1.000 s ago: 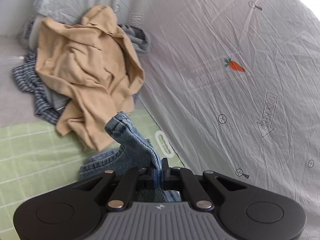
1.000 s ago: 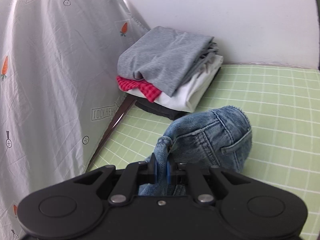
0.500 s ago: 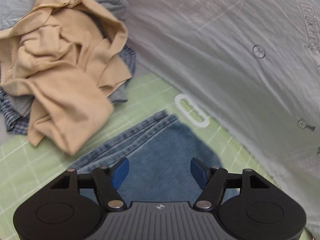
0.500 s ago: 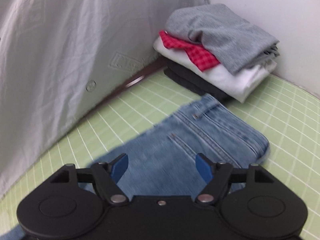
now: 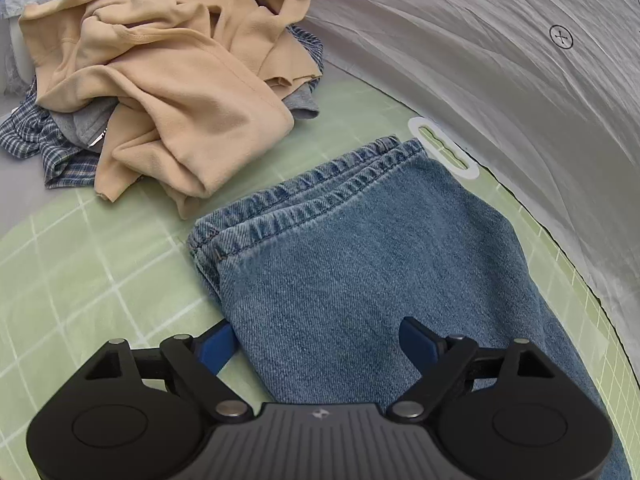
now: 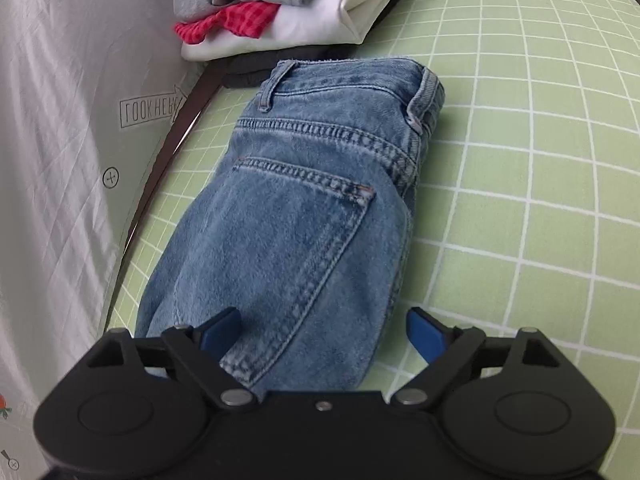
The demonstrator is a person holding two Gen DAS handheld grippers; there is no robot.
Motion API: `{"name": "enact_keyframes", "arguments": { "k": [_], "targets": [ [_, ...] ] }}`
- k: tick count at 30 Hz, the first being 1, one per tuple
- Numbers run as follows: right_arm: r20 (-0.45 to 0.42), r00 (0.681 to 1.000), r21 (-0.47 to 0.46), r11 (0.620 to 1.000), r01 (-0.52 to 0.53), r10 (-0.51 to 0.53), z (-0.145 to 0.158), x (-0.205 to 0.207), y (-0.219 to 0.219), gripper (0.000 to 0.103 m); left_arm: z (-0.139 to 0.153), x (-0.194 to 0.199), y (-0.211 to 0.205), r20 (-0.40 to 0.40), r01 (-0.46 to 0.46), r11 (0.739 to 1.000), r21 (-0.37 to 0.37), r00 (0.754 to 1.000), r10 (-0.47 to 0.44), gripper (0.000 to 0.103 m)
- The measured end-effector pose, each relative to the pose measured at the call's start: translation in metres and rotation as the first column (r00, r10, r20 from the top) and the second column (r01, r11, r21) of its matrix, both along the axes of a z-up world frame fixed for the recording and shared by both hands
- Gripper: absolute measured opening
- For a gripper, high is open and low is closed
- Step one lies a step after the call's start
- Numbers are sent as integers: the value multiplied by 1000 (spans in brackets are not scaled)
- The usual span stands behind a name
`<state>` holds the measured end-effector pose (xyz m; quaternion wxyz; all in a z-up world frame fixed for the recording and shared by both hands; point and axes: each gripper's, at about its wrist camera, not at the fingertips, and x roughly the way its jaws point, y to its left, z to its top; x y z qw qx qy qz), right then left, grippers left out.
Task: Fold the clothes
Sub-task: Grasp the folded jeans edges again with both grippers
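Blue jeans (image 5: pixel 360 264) lie flat, folded lengthwise, on a green checked mat (image 5: pixel 80 288). The left wrist view shows the hem end, the right wrist view the waist end with a back pocket (image 6: pixel 304 208). My left gripper (image 5: pixel 316 344) is open and empty just above the leg part. My right gripper (image 6: pixel 324 334) is open and empty just above the seat part. Neither gripper holds the denim.
A heap of unfolded clothes, topped by a tan hoodie (image 5: pixel 168 68) over a plaid shirt (image 5: pixel 48 144), lies beyond the hems. A stack of folded clothes (image 6: pixel 288 12) stands beyond the waistband. A grey printed sheet (image 5: pixel 500 60) rises along one side of the mat.
A second ago both grippers were shut on bunched denim held up. They have opened, the jeans now lie flat, and both grippers have come in low over them.
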<state>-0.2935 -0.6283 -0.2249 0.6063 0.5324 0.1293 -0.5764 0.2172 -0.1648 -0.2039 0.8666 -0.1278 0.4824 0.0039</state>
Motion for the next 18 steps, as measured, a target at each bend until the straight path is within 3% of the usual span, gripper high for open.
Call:
{"name": "enact_keyframes", "arguments": {
  "k": [1,2,3,4,5,6,8,11,14,18],
  "targets": [
    [-12,1000,-6,1000,-9,9,1,2,-4,87,0,0,-2,8,-3,1000,15,1000,3,86],
    [-21,999,-13,1000,-26,26,2,4,-8,73,1,0,-4,16,-1,999,46,1000,1,77],
    [-23,998,-23,998,-50,50,3,6,-12,51,1,0,-6,24,1,997,83,1000,-3,55],
    [-24,997,-31,997,-69,68,4,7,-14,44,2,0,-8,32,3,993,120,999,-7,40],
    [-34,996,-41,996,-84,82,7,7,-16,33,2,0,-7,40,23,993,118,999,-28,12],
    [-49,995,-57,994,-95,92,10,6,-19,16,3,1,-4,42,35,994,103,998,-39,12],
    [-81,991,-88,990,-112,105,19,-2,-22,8,5,2,5,40,42,997,71,998,-45,12],
    [-67,993,-122,987,-101,94,30,-28,-27,6,13,-8,19,39,45,999,22,998,-46,12],
    [-115,991,-159,984,-82,64,40,-54,-33,5,17,-35,29,36,86,996,17,996,-87,13],
    [-250,965,-164,979,-124,80,36,-69,-41,6,10,-89,48,-10,113,994,7,993,-113,13]
  ]
}}
